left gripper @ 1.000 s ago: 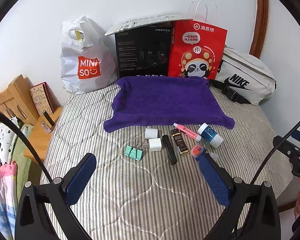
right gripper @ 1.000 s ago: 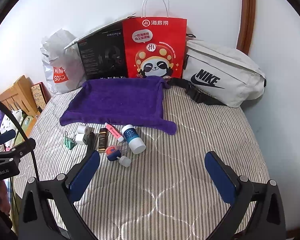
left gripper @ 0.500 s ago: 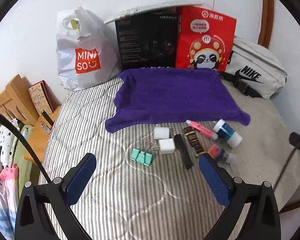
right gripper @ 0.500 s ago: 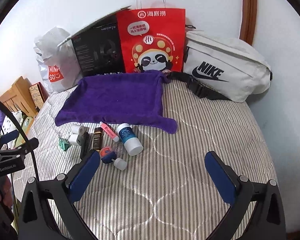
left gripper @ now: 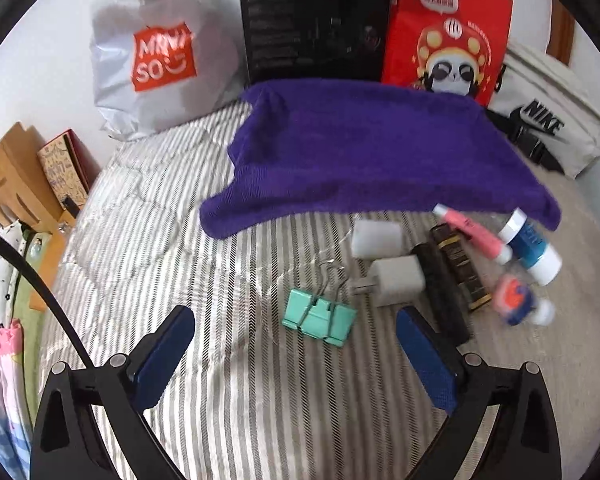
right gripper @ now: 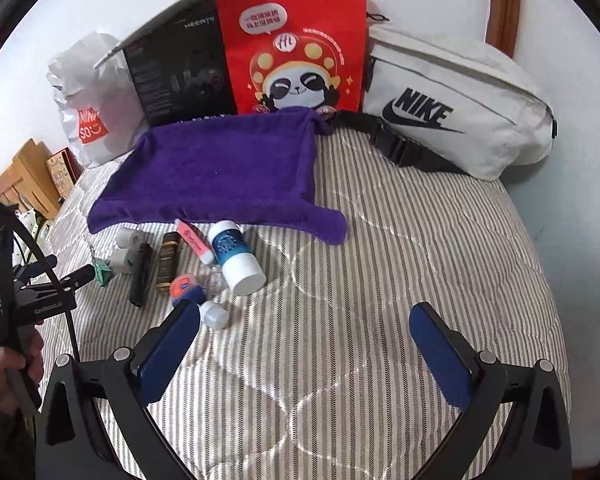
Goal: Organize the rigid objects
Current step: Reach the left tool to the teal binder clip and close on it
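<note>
Both grippers gape wide, empty. Left gripper (left gripper: 296,344) hangs over the green clip (left gripper: 319,317), which lies at twelve o'clock between its fingers. Best to drop straight and pinch the body, not the wire handles.

1. The left gripper (left gripper: 296,340) hangs low over the striped quilt (left gripper: 148,216), its blue-padded fingers (left gripper: 162,354) spread wide with nothing between them.
2. A mint-green binder clip (left gripper: 320,317) lies just ahead, between the finger lines, nearer the right one.
3. Beyond it sit two white chargers (left gripper: 398,280), one behind the other.
4. To their right lie a black stick (left gripper: 444,292), a dark gold-trimmed tube (left gripper: 460,268), a pink tube (left gripper: 474,234), a blue-and-white bottle (left gripper: 534,246) and a blurred orange-and-blue item (left gripper: 516,300).
5. A purple towel (left gripper: 364,152) is spread behind them.
6. Against the wall stand a white Miniso bag (left gripper: 156,56), a black box (left gripper: 316,20), a red panda bag (left gripper: 448,36) and a white Nike bag (left gripper: 548,128).
</note>
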{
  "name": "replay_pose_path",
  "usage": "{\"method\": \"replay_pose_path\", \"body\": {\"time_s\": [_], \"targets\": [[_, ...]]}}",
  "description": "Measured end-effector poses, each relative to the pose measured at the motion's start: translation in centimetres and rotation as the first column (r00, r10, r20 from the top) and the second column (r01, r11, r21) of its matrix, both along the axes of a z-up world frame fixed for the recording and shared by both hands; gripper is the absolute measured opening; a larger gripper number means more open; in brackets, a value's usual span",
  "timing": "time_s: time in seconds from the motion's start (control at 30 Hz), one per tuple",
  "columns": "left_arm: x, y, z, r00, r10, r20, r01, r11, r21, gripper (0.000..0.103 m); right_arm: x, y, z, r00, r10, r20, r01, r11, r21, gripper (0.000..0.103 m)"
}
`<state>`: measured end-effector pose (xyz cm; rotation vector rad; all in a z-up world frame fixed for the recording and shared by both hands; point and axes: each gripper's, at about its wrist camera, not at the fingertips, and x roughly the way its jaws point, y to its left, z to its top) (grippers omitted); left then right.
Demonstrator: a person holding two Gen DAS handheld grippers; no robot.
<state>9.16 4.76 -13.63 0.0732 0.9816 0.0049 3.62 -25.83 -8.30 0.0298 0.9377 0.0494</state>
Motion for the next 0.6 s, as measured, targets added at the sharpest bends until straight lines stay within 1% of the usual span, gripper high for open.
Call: {"method": "replay_pose_path", "body": {"time_s": [0.17,0.23,0.27,0.3,0.33,0.37,0.4,0.43,0.47,0.5,0.53,0.6], "targets": [[0.8,0.1,-2.1,0.998,-0.057,-0.010,0.057,0.998,0.032,0.099,0.8,-0.5,-1.4,0.999,-0.009,-0.033,0.008,1.000,-0.018,0.103],[0.8,-0.1,-2.7,0.995,-0.097,-0.003,0.097,0.994,0.058,0.092,1.1,-0.6,-1.9,0.999,-0.013,-0.051,0.012,1.000,-0.019,0.103],[0.7,-0.2,-2.9,0.993,-0.118,0.008,0.118,0.991,0.070,0.091,1.3,-0.7,-2.2,0.998,-0.014,-0.058,0.013,1.000,-0.019,0.103],[0.4,-0.2,-2.8,0.992,-0.127,0.025,0.125,0.989,0.074,0.088,1.5,-0.7,-2.4,0.998,-0.013,-0.065,0.011,1.000,-0.021,0.103],[0.2,-0.2,-2.7,0.989,-0.141,0.039,0.137,0.987,0.078,0.082,1.6,-0.6,-2.7,0.998,-0.009,-0.069,0.007,1.000,-0.024,0.103],[0.2,-0.2,-2.8,0.987,-0.156,0.040,0.153,0.986,0.067,0.079,1.8,-0.4,-2.9,0.997,-0.006,-0.074,0.004,1.000,-0.028,0.103],[0.1,0.0,-2.7,0.986,-0.163,0.043,0.161,0.986,0.050,0.074,1.9,-0.3,-3.0,0.997,-0.004,-0.077,0.002,0.999,-0.032,0.103],[0.1,0.3,-2.7,0.983,-0.177,0.044,0.177,0.984,0.012,0.066,2.1,-0.1,-3.2,0.997,0.002,-0.080,-0.005,0.999,-0.036,0.103],[0.1,0.4,-2.7,0.981,-0.186,0.047,0.187,0.982,-0.010,0.061,2.3,0.1,-3.2,0.997,0.007,-0.081,-0.010,0.999,-0.037,0.103],[0.0,0.5,-2.7,0.979,-0.199,0.051,0.200,0.979,-0.032,0.053,2.5,0.3,-3.3,0.997,0.013,-0.082,-0.016,0.999,-0.039,0.103],[-0.1,0.4,-2.7,0.974,-0.219,0.062,0.222,0.974,-0.040,0.046,2.7,0.6,-3.5,0.996,0.020,-0.082,-0.023,0.999,-0.038,0.103],[-0.4,0.0,-2.6,0.967,-0.245,0.074,0.247,0.969,-0.023,0.041,3.2,1.1,-3.7,0.996,0.035,-0.081,-0.038,0.999,-0.032,0.103]]}}
